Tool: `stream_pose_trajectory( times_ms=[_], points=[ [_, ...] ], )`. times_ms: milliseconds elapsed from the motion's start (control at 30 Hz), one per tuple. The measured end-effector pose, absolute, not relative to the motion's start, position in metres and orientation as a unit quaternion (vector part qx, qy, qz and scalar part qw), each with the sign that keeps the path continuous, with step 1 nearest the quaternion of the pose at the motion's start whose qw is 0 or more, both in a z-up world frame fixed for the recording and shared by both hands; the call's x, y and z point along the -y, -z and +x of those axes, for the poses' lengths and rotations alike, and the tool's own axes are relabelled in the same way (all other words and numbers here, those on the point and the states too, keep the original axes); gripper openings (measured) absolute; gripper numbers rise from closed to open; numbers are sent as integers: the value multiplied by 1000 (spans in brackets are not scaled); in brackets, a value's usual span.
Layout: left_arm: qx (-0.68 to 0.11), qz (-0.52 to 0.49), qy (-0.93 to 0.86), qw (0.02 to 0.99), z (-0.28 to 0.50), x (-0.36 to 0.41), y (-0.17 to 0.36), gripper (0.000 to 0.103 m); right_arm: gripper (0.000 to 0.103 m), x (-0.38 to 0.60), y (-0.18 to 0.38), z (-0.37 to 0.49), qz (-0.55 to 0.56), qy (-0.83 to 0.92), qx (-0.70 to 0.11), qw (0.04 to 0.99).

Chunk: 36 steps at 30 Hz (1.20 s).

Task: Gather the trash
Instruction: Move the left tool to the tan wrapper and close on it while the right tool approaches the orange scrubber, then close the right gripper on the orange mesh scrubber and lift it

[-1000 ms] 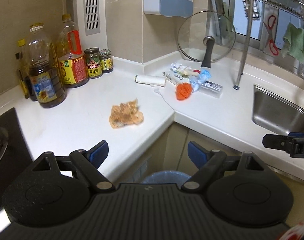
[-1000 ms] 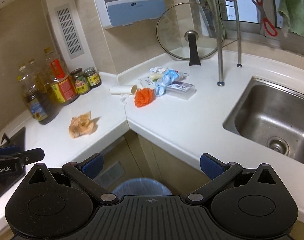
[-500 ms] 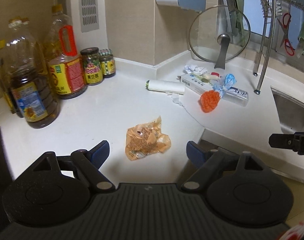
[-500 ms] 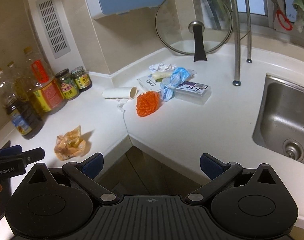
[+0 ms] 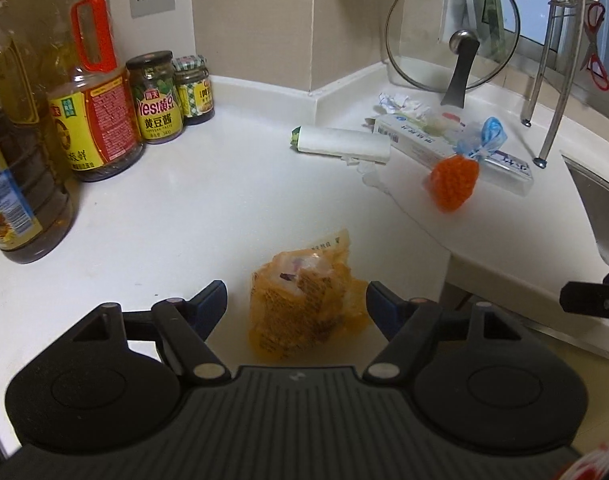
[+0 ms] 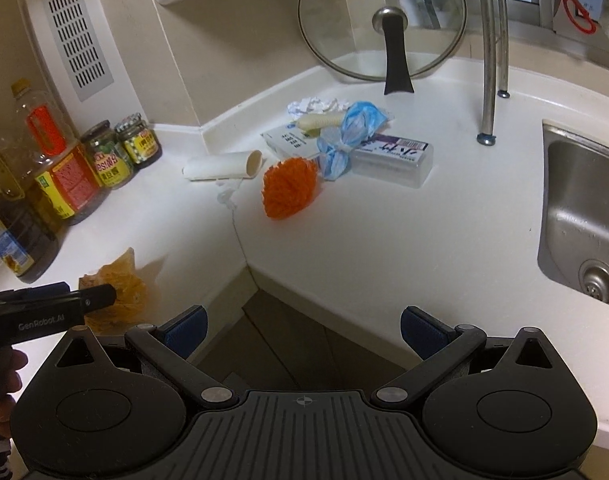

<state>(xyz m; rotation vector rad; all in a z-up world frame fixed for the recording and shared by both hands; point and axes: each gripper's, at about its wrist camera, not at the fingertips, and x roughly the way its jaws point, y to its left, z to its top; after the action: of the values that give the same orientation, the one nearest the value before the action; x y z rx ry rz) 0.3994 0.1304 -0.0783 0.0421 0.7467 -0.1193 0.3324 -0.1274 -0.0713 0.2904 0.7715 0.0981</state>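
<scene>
Left gripper (image 5: pixel 296 304): jaws wide and just now narrowing, one on each side of the wrapper; a gap shows at both pads, no grip.
Wrapper (image 5: pixel 304 312): crumpled orange packet on the white counter (image 5: pixel 184 216), near its front edge, between the left fingers.
Right gripper (image 6: pixel 303 326): jaws wide apart, nothing between them, held over the inner corner of the counter's front edge.
Other litter: orange mesh ball (image 6: pixel 289 189), blue bag (image 6: pixel 350 136), white roll (image 6: pixel 224 166), crumpled paper (image 6: pixel 312 105) and two boxes (image 6: pixel 392 156), clustered at the counter's back corner, well apart from the wrapper.
Bottles (image 5: pixel 84 92): oil bottles and two jars (image 5: pixel 156 96) along the wall, left of the wrapper.
Lid (image 6: pixel 384 20): glass, leaning upright against the wall behind the litter.
Sink (image 6: pixel 584 216): steel, at the right.
</scene>
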Motion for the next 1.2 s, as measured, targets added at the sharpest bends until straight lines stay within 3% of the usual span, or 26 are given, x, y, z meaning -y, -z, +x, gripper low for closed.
stream_pose_trajectory(
  times_ms=[167,233,833,1100,1200],
  points=[
    [-371,21,64,926,410,-131,84,72,103,125,75,339,139,-46,-379,914],
    [-373,22,67,925,413,-131,86,64,103,125,76,343,140,-44,-380,913],
    [-356,38,80,930,427,-131,85,33,103,120,77,377,139,-49,-362,920],
    [-332,32,66,940,443,-139,71,31,102,119,77,396,131,-60,-338,930],
    [-324,27,59,944,451,-142,65,31,91,118,77,406,126,-70,-331,932]
  ],
)
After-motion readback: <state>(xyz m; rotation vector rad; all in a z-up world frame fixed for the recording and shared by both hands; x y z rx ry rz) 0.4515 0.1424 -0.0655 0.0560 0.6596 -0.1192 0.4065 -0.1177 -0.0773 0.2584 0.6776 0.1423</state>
